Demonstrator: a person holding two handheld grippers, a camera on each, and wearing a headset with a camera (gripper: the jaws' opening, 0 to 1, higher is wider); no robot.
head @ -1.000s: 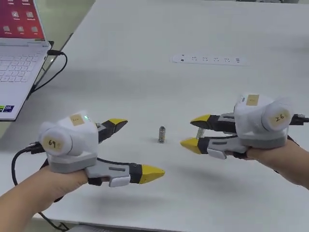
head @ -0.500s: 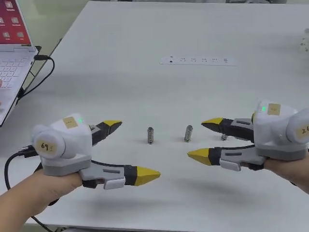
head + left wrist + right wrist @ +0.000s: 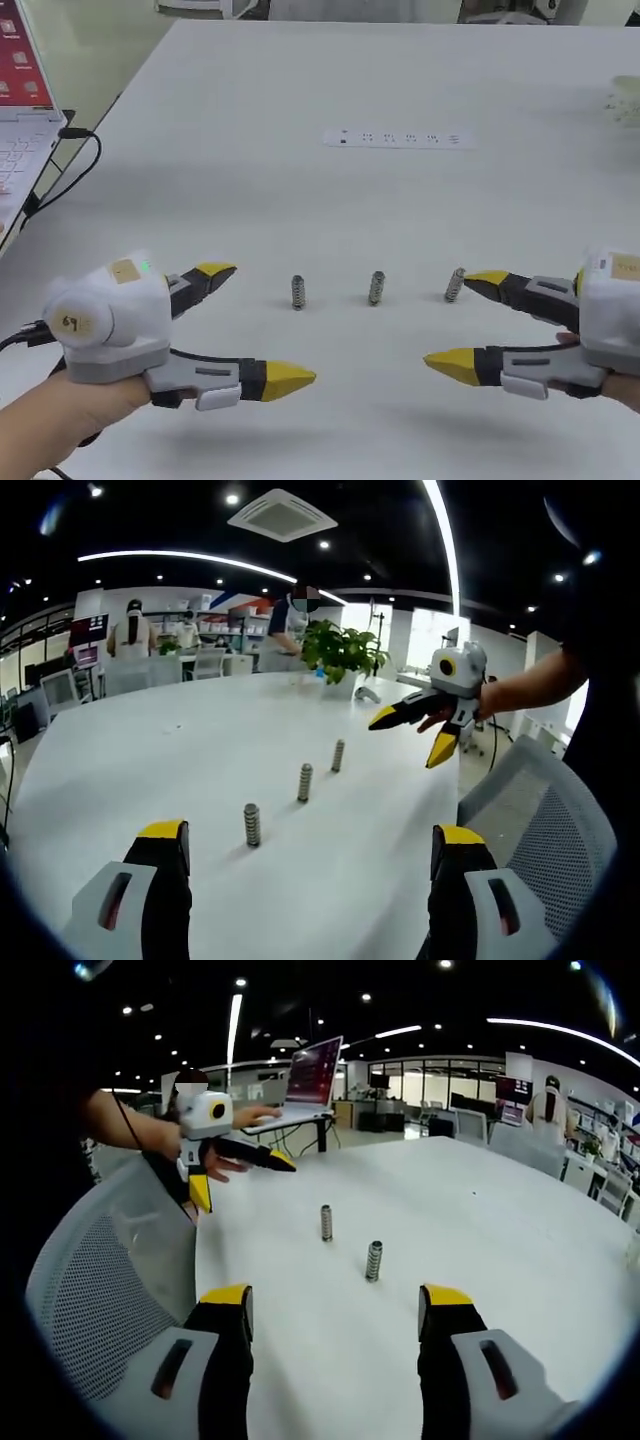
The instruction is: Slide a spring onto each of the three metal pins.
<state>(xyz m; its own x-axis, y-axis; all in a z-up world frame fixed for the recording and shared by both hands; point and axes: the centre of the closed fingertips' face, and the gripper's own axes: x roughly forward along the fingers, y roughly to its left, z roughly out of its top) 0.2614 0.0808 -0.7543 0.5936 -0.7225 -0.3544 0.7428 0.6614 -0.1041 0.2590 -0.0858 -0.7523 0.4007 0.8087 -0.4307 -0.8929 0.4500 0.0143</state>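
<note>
Three short metal springs stand in a row on the white table (image 3: 400,200): the left spring (image 3: 298,292), the middle spring (image 3: 376,288) and the right spring (image 3: 455,284), which leans a little. Each seems to sit on a pin, but the pins are hidden. My left gripper (image 3: 252,323) hovers open to the left of the row, nothing between its yellow tips. My right gripper (image 3: 467,322) hovers open on the right, its far tip just beside the right spring. The left gripper view shows all three springs (image 3: 305,782) ahead; the right gripper view shows two springs (image 3: 374,1260).
A white power strip (image 3: 398,139) lies farther back on the table. A laptop (image 3: 15,110) and a black cable (image 3: 70,165) sit at the left edge. A mesh chair (image 3: 100,1290) stands by the near edge. People and a plant (image 3: 340,650) are in the background.
My right gripper has drawn back to the right and opened wider, uncovering the middle and right springs. The left gripper has barely moved, and the head camera has shifted.
</note>
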